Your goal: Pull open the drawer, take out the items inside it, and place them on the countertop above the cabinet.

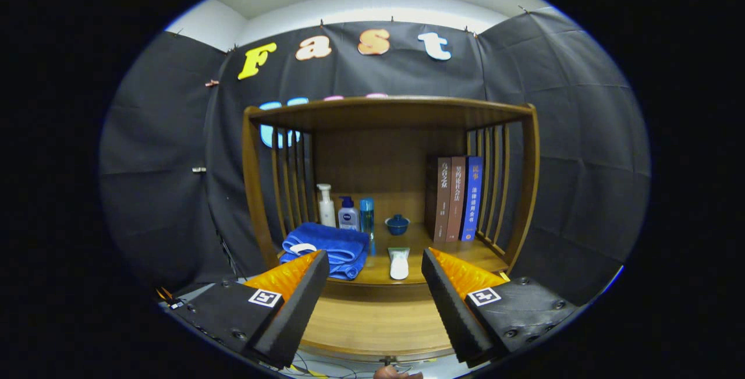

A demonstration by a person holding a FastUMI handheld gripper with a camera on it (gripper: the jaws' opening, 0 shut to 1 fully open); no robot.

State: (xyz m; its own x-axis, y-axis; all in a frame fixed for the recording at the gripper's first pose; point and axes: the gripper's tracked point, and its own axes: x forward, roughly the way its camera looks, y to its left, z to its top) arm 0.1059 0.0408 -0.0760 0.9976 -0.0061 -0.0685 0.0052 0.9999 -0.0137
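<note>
cabinet (527,181): glossy wood | towel (329,245): soft cloth | bottles (348,213): smooth plastic

Light is coming from above, where the pale ceiling strip (372,6) is glowing brightest without washing out. The cabinet (387,192) is sitting in a warm, even light, and its top board is casting a soft shade over the back panel. I am seeing the books (460,198) and bottles (348,211) sharply. The lens is bending everything toward the rim, so the cabinet posts are bowing outward and the cloth walls are darkening at the sides. My gripper (372,262), fingers spread wide and holding nothing, is looming large and only slightly soft. No glare is showing on the countertop (378,321).
</note>
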